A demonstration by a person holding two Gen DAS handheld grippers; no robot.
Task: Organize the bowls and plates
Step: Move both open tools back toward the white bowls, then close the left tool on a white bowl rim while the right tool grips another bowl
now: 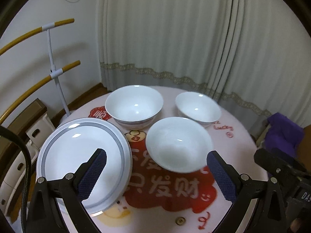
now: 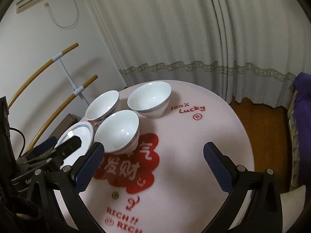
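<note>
Round table (image 2: 204, 136), pink printed cloth, curtain (image 1: 175, 38) behind. Plates (image 1: 81, 155) at the table's left edge, probably a stack of two or more; the rim lines blur, so the count is uncertain. Three white bowls, well apart from being nested: left bowl (image 1: 134, 104), right bowl (image 1: 198, 107), near bowl (image 1: 177, 142) in front between them.

Left gripper (image 1: 155, 176) hovers low, jaws wide apart, empty, one finger over the plates. Right gripper (image 2: 153, 167) likewise spread, empty, above bare cloth.

Risks: glazed rims slip from the pads; the plates sit close to the edge and a nudge could tip them off; the bowls crowd, so lifting one may knock another.
</note>
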